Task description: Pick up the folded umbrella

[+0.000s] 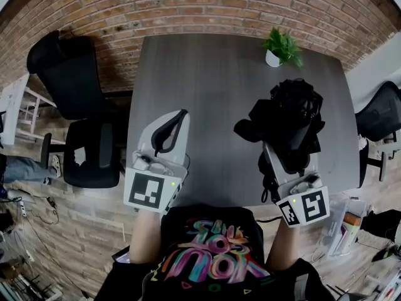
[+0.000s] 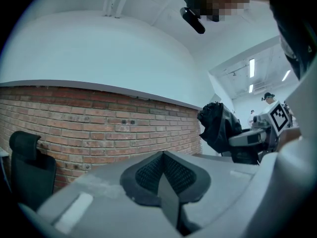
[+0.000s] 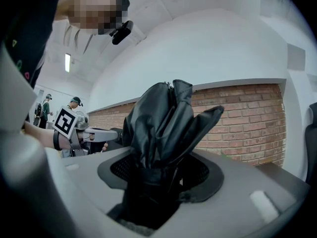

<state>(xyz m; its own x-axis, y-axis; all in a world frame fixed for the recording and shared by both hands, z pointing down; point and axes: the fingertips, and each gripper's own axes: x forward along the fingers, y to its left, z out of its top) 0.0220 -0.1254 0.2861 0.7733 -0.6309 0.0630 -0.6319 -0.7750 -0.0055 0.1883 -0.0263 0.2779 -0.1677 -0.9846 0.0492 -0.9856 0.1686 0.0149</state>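
The folded umbrella (image 1: 289, 115) is a crumpled black bundle held level above the right half of the grey table (image 1: 210, 86). My right gripper (image 1: 289, 150) is shut on it. In the right gripper view the umbrella (image 3: 163, 125) fills the gap between the pads of that gripper (image 3: 159, 176) and sticks out past them. My left gripper (image 1: 171, 129) hovers over the table's near left part with its black pads pressed together and nothing between them. The left gripper view shows that gripper (image 2: 163, 178) shut, and the umbrella (image 2: 218, 125) off to the right.
A small potted plant (image 1: 282, 47) stands at the table's far right corner. A black office chair (image 1: 75, 86) is left of the table, and another chair (image 1: 382, 115) is at its right. A brick wall (image 1: 207, 5) runs behind.
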